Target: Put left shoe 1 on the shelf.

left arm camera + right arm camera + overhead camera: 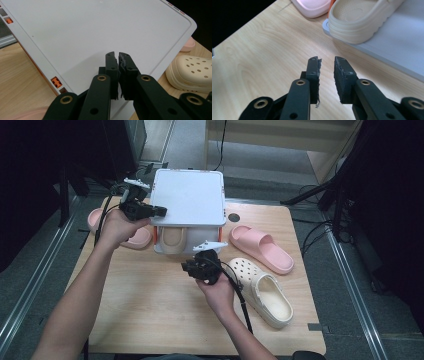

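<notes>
1. The wooden table (150, 310) carries everything; the person's forearms come in from its near edge.
2. A white storage box stands at the table's far middle, and its flat lid (187, 197) is raised above the base (392, 47), leaving the front open.
3. The left gripper (161, 211) sits at the lid's left edge. In the left gripper view its jaws are all but closed, with only a thin slit between the pads, and the lid's white surface (100, 32) lies right behind the tips. Whether the pads pinch the lid's rim cannot be told.
4. A cream clog (172, 239) lies inside the box under the lid, heel toward the person.
5. The right gripper (189, 267) hovers over bare wood just in front of the box. Its jaws stand partly apart with nothing between them, and the boxed clog (359, 22) lies beyond the tips, up and to the right, not touching.
6. A second cream clog (265, 292) lies just right of the right hand.
7. One pink slide (262, 247) rests right of the box, and another pink slide (132, 237) rests left of it.
</notes>
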{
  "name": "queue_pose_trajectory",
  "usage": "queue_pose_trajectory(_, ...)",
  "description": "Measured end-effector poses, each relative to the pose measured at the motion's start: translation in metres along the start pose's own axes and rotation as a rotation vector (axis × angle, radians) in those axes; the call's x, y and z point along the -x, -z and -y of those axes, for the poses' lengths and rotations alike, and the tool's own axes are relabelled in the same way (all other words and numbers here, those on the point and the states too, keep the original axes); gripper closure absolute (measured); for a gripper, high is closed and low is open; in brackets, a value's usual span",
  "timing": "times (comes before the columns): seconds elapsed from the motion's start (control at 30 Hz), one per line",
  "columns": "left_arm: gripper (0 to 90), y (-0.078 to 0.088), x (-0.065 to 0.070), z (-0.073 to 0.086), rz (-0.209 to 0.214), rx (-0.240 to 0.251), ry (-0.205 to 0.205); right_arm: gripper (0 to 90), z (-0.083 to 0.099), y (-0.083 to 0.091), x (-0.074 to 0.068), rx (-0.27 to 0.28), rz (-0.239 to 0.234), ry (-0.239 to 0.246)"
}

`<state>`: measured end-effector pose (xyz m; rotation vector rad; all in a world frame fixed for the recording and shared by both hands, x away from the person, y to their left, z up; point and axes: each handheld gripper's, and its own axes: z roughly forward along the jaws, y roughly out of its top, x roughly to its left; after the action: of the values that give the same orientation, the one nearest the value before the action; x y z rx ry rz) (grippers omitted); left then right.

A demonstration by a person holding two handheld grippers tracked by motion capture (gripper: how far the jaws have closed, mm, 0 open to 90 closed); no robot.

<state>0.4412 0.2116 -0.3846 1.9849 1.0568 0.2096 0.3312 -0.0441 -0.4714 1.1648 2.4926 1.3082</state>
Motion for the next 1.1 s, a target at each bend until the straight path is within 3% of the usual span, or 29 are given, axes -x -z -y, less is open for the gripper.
queue_pose_trajectory(0.1, 77.8, 0.0, 0.002, -0.001, 0.016, 0.0, 0.014, 69.2, 0.005, 0.013, 0.002, -0.011, -0.006, 0.011)
queue_pose_trajectory(0.23, 68.9, 0.001, 0.009, -0.003, -0.001, -0.013, 0.009, 66.5, 0.012, 0.029, 0.004, -0.006, -0.005, 0.041)
queue_pose_trajectory(0.43, 52.6, 0.011, 0.026, -0.006, 0.026, -0.023, -0.002, 63.6, 0.021, 0.058, 0.01, 0.015, -0.008, 0.063)
queue_pose_trajectory(0.53, 47.9, 0.016, 0.035, -0.003, 0.048, -0.01, -0.003, 63.0, 0.028, 0.078, 0.015, 0.029, 0.017, 0.064)
queue_pose_trajectory(0.83, 44.6, 0.018, 0.059, 0.015, 0.054, -0.004, -0.048, 62.4, 0.055, 0.134, 0.041, 0.075, 0.112, 0.011)
queue_pose_trajectory(0.97, 44.2, 0.011, 0.072, 0.028, 0.072, 0.001, -0.043, 61.6, 0.065, 0.155, 0.048, 0.095, 0.158, -0.016)
queue_pose_trajectory(1.1, 44.2, 0.0, 0.085, 0.041, 0.073, -0.033, -0.091, 60.4, 0.075, 0.171, 0.053, 0.104, 0.18, -0.052)
